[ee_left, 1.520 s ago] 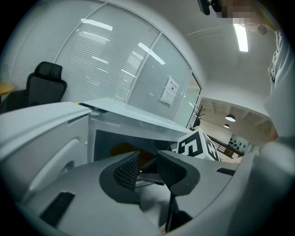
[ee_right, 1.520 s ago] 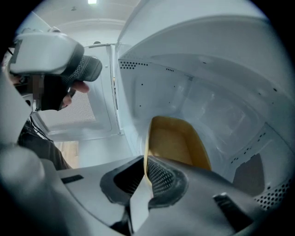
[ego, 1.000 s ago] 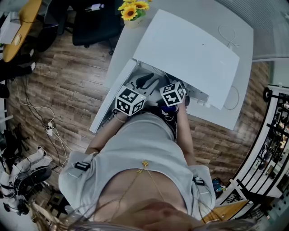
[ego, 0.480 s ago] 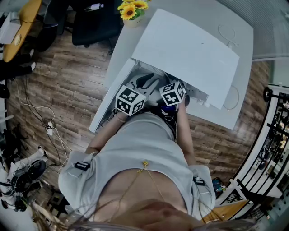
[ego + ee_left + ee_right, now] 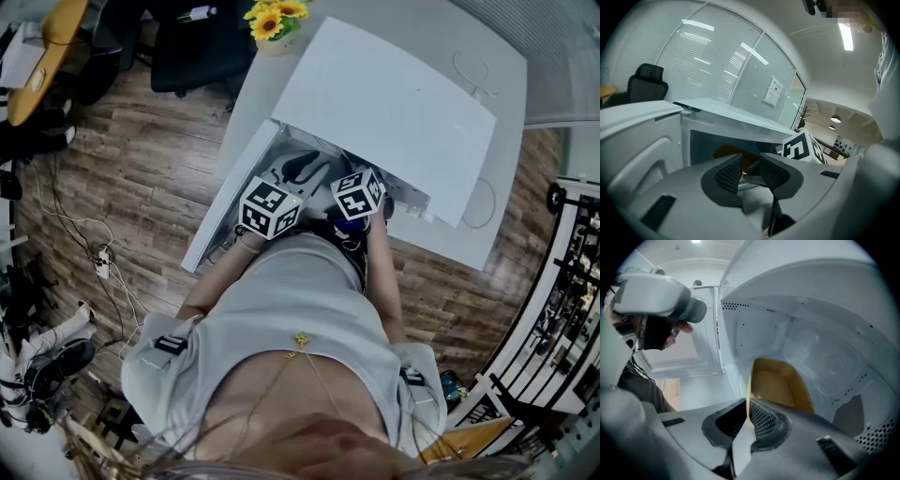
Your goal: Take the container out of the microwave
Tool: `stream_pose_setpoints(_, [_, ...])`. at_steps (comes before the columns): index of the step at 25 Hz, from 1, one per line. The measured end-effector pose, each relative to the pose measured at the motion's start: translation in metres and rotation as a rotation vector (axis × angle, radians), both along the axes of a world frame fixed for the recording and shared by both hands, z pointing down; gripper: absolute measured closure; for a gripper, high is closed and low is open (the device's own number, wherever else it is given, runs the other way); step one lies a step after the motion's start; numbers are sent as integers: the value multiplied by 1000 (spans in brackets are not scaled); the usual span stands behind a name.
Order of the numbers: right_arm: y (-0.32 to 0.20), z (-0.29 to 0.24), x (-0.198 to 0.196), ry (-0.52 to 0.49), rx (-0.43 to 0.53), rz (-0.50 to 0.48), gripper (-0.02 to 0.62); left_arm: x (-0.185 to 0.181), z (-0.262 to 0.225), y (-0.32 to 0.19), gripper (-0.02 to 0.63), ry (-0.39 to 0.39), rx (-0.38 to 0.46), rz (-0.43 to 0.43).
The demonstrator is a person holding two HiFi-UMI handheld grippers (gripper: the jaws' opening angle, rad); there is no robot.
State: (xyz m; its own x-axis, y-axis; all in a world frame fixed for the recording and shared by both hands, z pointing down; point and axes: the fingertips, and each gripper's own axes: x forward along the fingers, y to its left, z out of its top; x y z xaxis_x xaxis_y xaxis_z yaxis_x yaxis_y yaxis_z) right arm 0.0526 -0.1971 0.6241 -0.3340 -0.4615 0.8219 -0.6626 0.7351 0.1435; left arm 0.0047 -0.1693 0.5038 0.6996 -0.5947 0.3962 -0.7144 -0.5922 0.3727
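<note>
The right hand-held gripper (image 5: 747, 416) is pressed together on the near wall of the container (image 5: 780, 383). The container sits inside the microwave (image 5: 394, 103) on the counter (image 5: 412, 23), close to the front opening. The left hand-held gripper (image 5: 751, 171) hangs at that opening with its jaws spread and nothing between them.

The step in hand looks like the draw-out. A good pull would likely run straight back toward the person, low and level, so that the thin wall does not slip from the pads and the container does not tip and catch on the cavity's sill. The open door (image 5: 220, 211) stands at the left, so the path should avoid it. The left hand-held gripper could steady the other side if the container sags.

The container is a tan-yellow, open-topped tub with rounded corners and thin, sloping walls. It looks empty as far as the right gripper view shows.
</note>
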Motion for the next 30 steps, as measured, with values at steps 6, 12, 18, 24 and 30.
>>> stream_pose_setpoints(6, [4,-2,3,4,3,-18,563,3,-1,4,488,-10,3,-8])
stream_pose_setpoints(12, [12,-5,11,-10,11,-27,563,10,-1,12,488,-15,6,-26])
stream_pose_setpoints(18, [22,-7,18,-23,23,-45,563,16,-1,23,488,-23,5,-53])
stream_pose_setpoints(24, [31,-10,24,-30,30,-70,563,21,-1,32,488,-27,5,-86])
stream_pose_setpoints(30, [42,-14,27,-35,41,-107,565,23,-1,42,488,-28,5,-124])
